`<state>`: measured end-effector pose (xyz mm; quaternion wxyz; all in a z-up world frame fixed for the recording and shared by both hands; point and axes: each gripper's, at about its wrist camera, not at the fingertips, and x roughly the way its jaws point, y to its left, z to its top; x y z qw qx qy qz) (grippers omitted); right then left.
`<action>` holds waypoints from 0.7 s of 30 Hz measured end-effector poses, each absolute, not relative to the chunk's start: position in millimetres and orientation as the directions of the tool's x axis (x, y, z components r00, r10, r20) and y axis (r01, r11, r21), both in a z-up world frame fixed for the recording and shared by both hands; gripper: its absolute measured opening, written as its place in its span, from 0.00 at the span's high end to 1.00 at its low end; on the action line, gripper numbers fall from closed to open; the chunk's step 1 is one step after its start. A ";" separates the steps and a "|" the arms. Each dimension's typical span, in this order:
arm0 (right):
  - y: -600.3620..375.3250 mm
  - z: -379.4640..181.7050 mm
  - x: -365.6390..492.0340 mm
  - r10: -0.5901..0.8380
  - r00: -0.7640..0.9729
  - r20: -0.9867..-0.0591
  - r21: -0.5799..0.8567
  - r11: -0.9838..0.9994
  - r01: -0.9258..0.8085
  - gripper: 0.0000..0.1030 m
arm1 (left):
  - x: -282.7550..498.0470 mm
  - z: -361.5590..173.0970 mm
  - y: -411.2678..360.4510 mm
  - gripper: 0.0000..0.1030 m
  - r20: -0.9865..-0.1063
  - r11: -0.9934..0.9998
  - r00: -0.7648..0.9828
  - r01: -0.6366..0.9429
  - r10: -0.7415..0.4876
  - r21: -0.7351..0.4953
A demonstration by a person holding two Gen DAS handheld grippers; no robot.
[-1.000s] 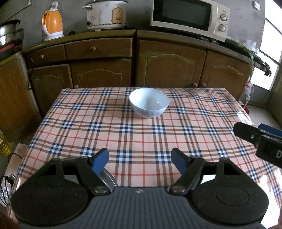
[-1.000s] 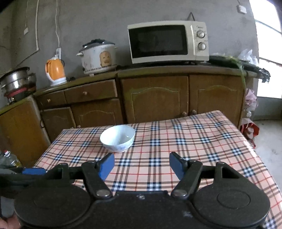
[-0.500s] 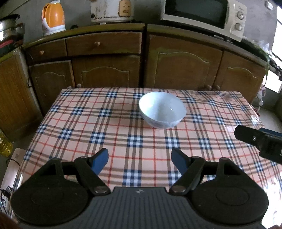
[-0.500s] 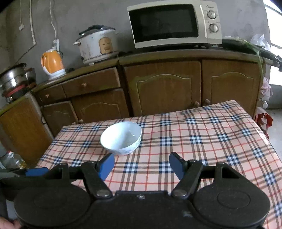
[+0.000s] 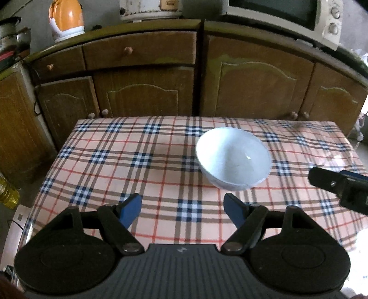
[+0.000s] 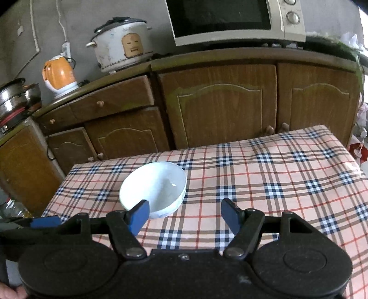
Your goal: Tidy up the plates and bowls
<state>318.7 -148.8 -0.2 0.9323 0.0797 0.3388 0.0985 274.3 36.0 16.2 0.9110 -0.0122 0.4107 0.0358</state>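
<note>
The left gripper point(image 5: 182, 210) is nearest in its own view. Its 2 blue fingers point(image 5: 130, 211) stand wide apart, and nothing is between them. Under them lies the table point(image 5: 103, 174) with a checked cloth of pink, blue and red.

The right gripper point(image 6: 184, 215) also has its jaws wide, with nothing held. Its left blue finger point(image 6: 139, 217) shows in front of the near rim of the bowl, but I cannot tell if it touches it.

The white bowl point(image 5: 233, 158) stands upright on the cloth. In the left view it sits just past the right finger, a bit to the right of the middle. In the right view the bowl point(image 6: 154, 188) sits to the left of the middle. It looks empty inside.

At the right edge of the left view, the tip of the right gripper point(image 5: 340, 186) pokes in, near the bowl but apart from it.

Behind the table are brown cupboards point(image 6: 220, 105) with small round knobs. On top of them stand an orange kettle point(image 6: 59, 74), a white rice cooker point(image 6: 123, 49) and a microwave point(image 6: 232, 19). Far left are some metal pots point(image 6: 16, 97).
</note>
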 end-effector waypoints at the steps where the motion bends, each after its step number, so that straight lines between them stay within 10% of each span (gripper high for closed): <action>1: -149.1 -3.1 325.2 0.238 0.745 -0.623 0.222 0.967 -0.123 0.21 | 279.7 14.0 36.8 0.22 -0.751 0.997 0.658 -0.077 0.056 0.007; 21: -120.5 -82.5 428.6 0.258 0.619 -0.742 0.263 0.961 -0.085 0.21 | 368.4 -38.7 40.6 0.32 -0.797 0.999 0.603 -0.047 0.028 0.000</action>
